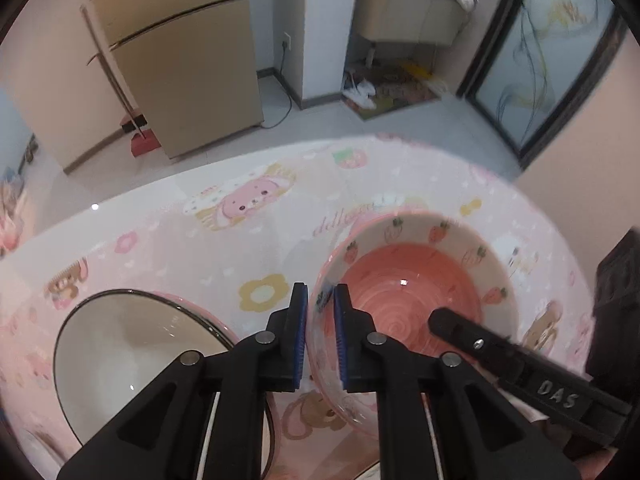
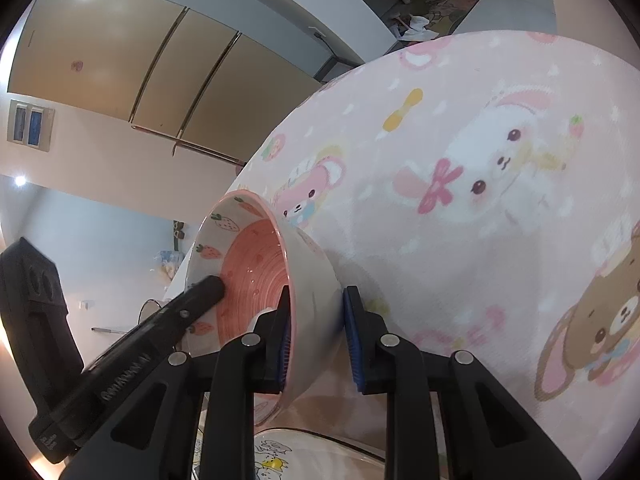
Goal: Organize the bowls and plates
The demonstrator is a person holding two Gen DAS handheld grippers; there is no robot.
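Left wrist view: both tools pinch opposite strawberry bowl rims.

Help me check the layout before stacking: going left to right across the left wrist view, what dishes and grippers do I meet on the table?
White bowl with dark rim → left gripper, shut on the rim of the strawberry bowl → right gripper's finger reaching into that bowl.

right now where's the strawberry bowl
The strawberry bowl is over the pink cartoon tablecloth, gripped by both grippers, left gripper and right gripper on opposite rims, right of the white bowl.
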